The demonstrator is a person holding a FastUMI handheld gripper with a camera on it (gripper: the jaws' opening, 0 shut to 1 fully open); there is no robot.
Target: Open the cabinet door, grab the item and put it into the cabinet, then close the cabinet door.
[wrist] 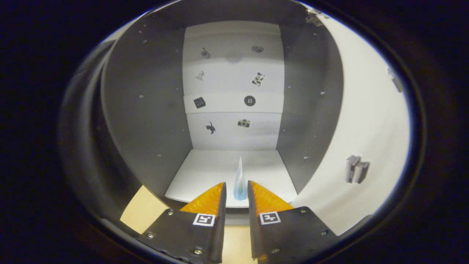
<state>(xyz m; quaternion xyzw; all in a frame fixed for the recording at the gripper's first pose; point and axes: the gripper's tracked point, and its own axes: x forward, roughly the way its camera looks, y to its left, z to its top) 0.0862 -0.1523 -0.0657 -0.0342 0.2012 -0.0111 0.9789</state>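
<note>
The grey-walled cabinet [139,110] stands open, its white door [366,121] swung wide to the right with a small grey handle [356,169] on it. Its white back panel [234,84] carries small dark stickers; the white floor shelf [205,176] is bare on both sides of the fingers, its front edge just above the pale wooden tabletop [141,212]. The gripper [236,187] reaches over that edge, its orange fingers [209,200] narrowly apart. A slim, translucent blue-white cone-shaped item [240,181] stands upright between the tips; whether they press it I cannot tell.
</note>
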